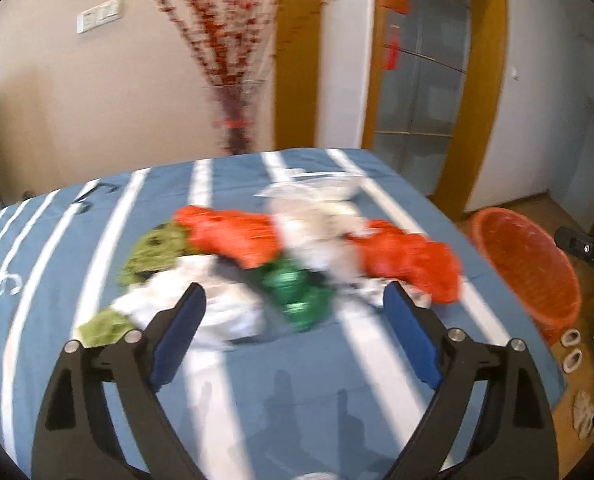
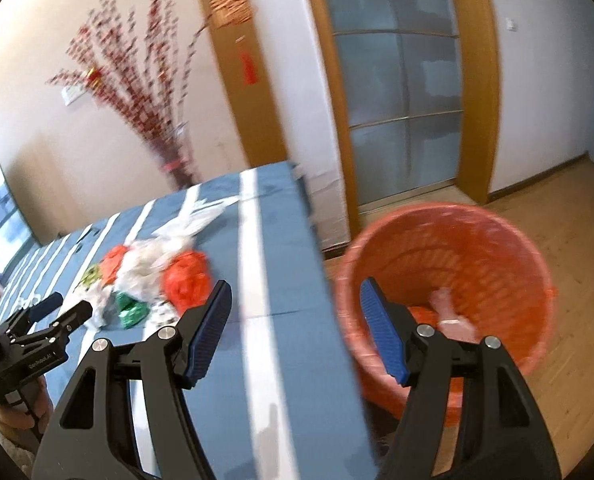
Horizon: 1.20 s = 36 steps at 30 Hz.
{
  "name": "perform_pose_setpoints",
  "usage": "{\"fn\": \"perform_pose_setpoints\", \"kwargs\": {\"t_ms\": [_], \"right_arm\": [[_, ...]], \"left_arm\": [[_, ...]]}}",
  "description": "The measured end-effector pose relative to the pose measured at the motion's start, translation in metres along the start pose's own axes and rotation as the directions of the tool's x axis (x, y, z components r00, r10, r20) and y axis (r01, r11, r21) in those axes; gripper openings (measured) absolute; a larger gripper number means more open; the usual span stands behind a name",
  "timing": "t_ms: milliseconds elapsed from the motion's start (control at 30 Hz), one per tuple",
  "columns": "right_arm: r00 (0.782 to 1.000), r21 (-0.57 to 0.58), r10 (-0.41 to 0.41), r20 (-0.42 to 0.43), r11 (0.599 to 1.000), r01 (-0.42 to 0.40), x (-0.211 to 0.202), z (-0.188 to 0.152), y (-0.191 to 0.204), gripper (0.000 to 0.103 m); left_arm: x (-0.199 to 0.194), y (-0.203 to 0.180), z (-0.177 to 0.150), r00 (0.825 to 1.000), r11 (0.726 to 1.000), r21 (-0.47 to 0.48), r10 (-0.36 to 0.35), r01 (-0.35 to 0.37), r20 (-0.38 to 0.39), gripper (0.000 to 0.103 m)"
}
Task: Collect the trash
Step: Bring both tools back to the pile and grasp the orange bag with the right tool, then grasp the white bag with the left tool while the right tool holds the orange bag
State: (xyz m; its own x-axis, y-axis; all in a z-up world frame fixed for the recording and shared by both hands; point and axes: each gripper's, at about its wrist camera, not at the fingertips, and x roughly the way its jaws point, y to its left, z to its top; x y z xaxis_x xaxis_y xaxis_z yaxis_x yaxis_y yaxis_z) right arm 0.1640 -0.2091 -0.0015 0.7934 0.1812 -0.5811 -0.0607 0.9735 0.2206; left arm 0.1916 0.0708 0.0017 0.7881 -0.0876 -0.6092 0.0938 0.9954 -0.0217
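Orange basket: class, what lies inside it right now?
Inside the orange basket, the right wrist view shows something orange and a pale, blurred piece near the bottom. The right gripper, open and empty, covers the lower part, so anything else there stays hidden.

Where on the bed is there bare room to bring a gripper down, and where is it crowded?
The trash pile crowds the bed's middle. Bare cloth lies in front of the pile, toward the left gripper, and in a wide strip between the pile and the bed edge by the orange basket. The far-left striped part also looks bare. Both grippers are open; the right gripper hovers over that edge.
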Motion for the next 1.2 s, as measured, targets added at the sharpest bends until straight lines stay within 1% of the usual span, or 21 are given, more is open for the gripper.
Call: {"fn": "perform_pose_setpoints", "kwargs": {"t_ms": [100,133,267,367,433,600,767,833,867,933,1033,1200], "right_arm": [[0.999,-0.044,0.034,-0.034,0.998,-0.036,0.020,0.000,0.027,0.065],[0.998,-0.052,0.041,-0.043,0.998,-0.043,0.025,0.000,0.033,0.063],[0.993,-0.076,0.073,-0.093,0.994,-0.080,0.051,0.001,0.061,0.061],[0.989,-0.100,0.076,-0.124,0.991,-0.088,0.072,0.003,0.077,0.061],[0.988,-0.116,0.064,-0.141,0.990,-0.081,0.086,0.004,0.086,0.061],[0.983,-0.124,0.036,-0.181,0.990,-0.059,0.113,0.005,0.094,0.061],[0.976,-0.159,0.007,-0.217,0.986,-0.043,0.128,-0.002,0.099,0.059],[0.974,-0.163,0.011,-0.227,0.985,-0.049,0.129,-0.005,0.100,0.052],[0.974,-0.165,0.012,-0.227,0.985,-0.051,0.130,-0.005,0.100,0.051],[0.974,-0.175,0.011,-0.224,0.983,-0.051,0.129,-0.006,0.102,0.042],[0.977,-0.194,0.007,-0.215,0.980,-0.050,0.124,-0.007,0.104,0.032],[0.981,-0.194,0.007,-0.192,0.980,-0.045,0.110,-0.008,0.098,0.031]], "left_arm": [[-0.004,0.031,-0.003,0.999,0.998,-0.039,0.048,-0.047,0.005,0.093],[-0.006,0.041,-0.005,0.998,0.997,-0.053,0.062,-0.062,0.006,0.093],[-0.011,0.072,-0.008,0.996,0.990,-0.103,0.094,-0.093,0.004,0.093],[-0.013,0.093,-0.012,0.994,0.985,-0.136,0.110,-0.108,0.000,0.093],[-0.015,0.105,-0.016,0.993,0.982,-0.152,0.116,-0.115,0.002,0.093],[-0.015,0.129,-0.024,0.991,0.974,-0.184,0.129,-0.130,-0.018,0.093],[-0.013,0.139,-0.027,0.991,0.971,-0.199,0.131,-0.134,-0.025,0.093],[-0.011,0.141,-0.028,0.991,0.971,-0.198,0.130,-0.133,-0.028,0.093],[-0.011,0.141,-0.028,0.991,0.971,-0.198,0.130,-0.133,-0.030,0.093],[-0.008,0.141,-0.027,0.991,0.971,-0.199,0.126,-0.130,-0.034,0.093],[-0.006,0.139,-0.027,0.992,0.973,-0.195,0.120,-0.125,-0.035,0.093],[-0.003,0.127,-0.023,0.993,0.978,-0.170,0.113,-0.116,-0.031,0.093]]}}
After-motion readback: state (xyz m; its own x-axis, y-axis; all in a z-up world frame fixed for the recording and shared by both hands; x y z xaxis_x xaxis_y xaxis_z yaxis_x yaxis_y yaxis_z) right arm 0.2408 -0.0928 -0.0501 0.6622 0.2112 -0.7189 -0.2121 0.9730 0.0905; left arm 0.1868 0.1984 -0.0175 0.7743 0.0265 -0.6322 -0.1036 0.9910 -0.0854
